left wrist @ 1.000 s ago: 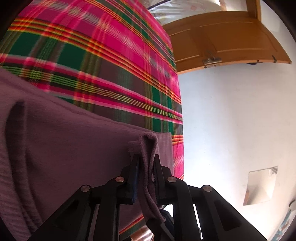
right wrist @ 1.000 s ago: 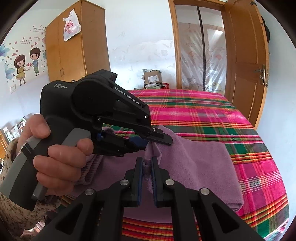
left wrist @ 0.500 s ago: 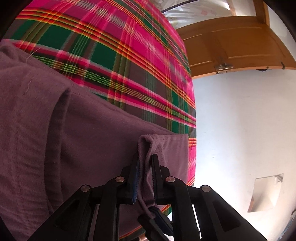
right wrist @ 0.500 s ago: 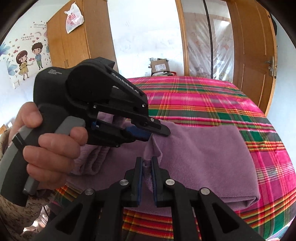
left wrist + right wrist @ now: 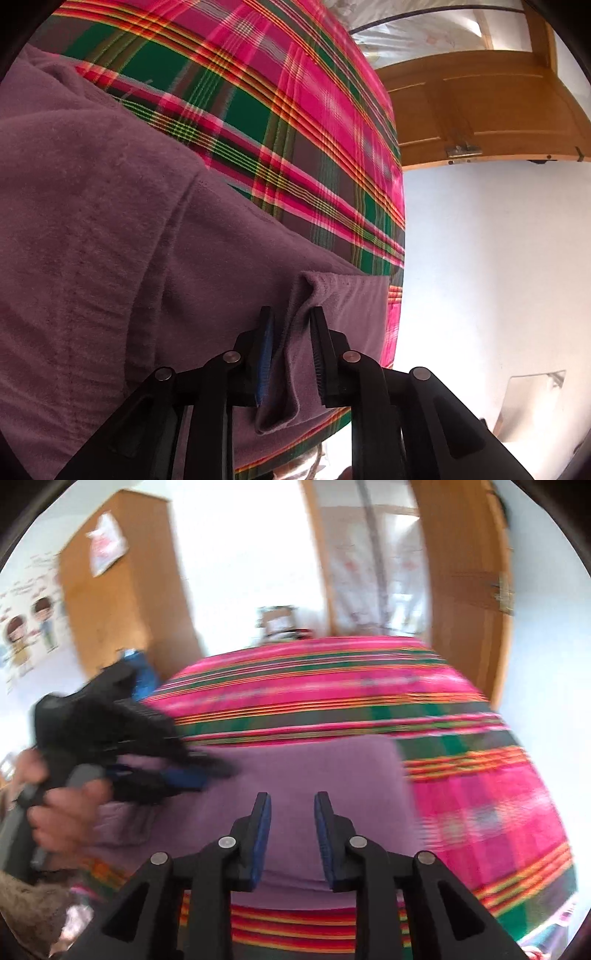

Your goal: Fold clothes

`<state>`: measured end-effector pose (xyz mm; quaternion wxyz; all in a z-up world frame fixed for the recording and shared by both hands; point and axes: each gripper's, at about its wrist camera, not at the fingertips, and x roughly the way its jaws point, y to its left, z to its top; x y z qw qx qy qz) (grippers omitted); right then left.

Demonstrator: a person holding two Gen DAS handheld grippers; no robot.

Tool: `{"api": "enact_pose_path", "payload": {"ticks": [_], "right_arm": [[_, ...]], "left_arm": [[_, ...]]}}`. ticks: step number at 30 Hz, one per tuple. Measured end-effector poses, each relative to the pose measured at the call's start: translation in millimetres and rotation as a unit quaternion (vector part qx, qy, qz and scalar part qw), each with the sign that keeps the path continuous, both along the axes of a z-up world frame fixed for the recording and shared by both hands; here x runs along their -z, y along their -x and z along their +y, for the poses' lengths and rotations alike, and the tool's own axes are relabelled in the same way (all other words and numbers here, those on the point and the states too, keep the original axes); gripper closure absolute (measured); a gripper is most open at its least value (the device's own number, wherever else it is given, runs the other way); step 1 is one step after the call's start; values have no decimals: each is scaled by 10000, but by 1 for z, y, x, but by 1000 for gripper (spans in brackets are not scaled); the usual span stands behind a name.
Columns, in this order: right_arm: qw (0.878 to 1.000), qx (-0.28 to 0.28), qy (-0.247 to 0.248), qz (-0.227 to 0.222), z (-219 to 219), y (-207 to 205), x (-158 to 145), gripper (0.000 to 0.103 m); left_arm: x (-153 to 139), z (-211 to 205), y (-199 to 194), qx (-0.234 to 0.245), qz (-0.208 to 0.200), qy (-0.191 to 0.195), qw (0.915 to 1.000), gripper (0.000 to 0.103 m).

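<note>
- The purple garment (image 5: 110, 221) lies folded flat on the plaid bedspread (image 5: 295, 122), close to the bed's near edge; that bedspread serves as landmark for the rest
- In the right wrist view the garment (image 5: 314, 775) covers the near middle of the bedspread (image 5: 332, 686); pink, green and orange stripes show beyond it, to its right and in a strip along its near side
- The left gripper (image 5: 291, 350) has its jaws parted a little; a fold of the garment's corner stands up between the two fingers and hangs down past them, resting against the left pad; whether the right pad touches the cloth I cannot tell
- The same left gripper (image 5: 207, 771) appears blurred in the right wrist view, low over the garment's left part, held by a hand (image 5: 62, 812) at the bedspread's near left corner
- The right gripper (image 5: 291, 830) has its jaws apart with nothing between them; it hangs above the garment's near edge, the blue pads clear of the cloth
- A seam or crease runs across the garment on the left of the left wrist view; a thicker layer lies over a thinner one there
- Beyond the bedspread's far end stand a wooden door (image 5: 465, 583) to the right and a wardrobe (image 5: 122, 579) to the left; this view is motion-blurred, so fine detail is lost
</note>
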<state>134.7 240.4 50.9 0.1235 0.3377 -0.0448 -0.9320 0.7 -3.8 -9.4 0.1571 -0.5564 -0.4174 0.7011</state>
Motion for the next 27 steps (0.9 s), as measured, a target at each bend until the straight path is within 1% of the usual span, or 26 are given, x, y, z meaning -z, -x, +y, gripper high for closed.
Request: {"api": "enact_pose_path", "payload": {"ticks": [3, 6, 9, 11, 13, 15, 16, 18, 20, 22, 27], "right_arm": [[9990, 394, -134, -189, 20, 3, 12, 78], [9973, 612, -183, -360, 33, 4, 23, 78], [9957, 773, -182, -483, 40, 5, 26, 77], [9959, 791, -87, -430, 46, 3, 29, 77], [9970, 673, -67, -389, 41, 4, 27, 77], [9979, 543, -54, -355, 34, 5, 25, 77], [9983, 478, -48, -338, 31, 6, 25, 77], [9989, 347, -35, -303, 25, 8, 23, 77], [9989, 258, -120, -367, 18, 11, 29, 77], [9987, 252, -218, -384, 14, 11, 33, 77], [9988, 245, -224, -370, 18, 6, 34, 77]], "left_arm": [[-5, -1, -4, -83, 65, 86, 9999, 83], [-12, 1, -8, -44, 141, 99, 9998, 83], [-22, 2, -11, -35, 317, 126, 9994, 80], [-31, 4, -14, -63, 504, 168, 9986, 80], [-39, 7, -18, -91, 684, 243, 9973, 78], [-43, 11, -20, -84, 770, 269, 9966, 78], [-42, 16, -20, 3, 809, 275, 9963, 77], [-38, 24, -18, 179, 742, 258, 9968, 77], [-28, 31, -17, 399, 608, 209, 9971, 77], [-18, 37, -11, 512, 447, 246, 9974, 77], [-5, 19, -10, 308, 243, 217, 9990, 77]]}}
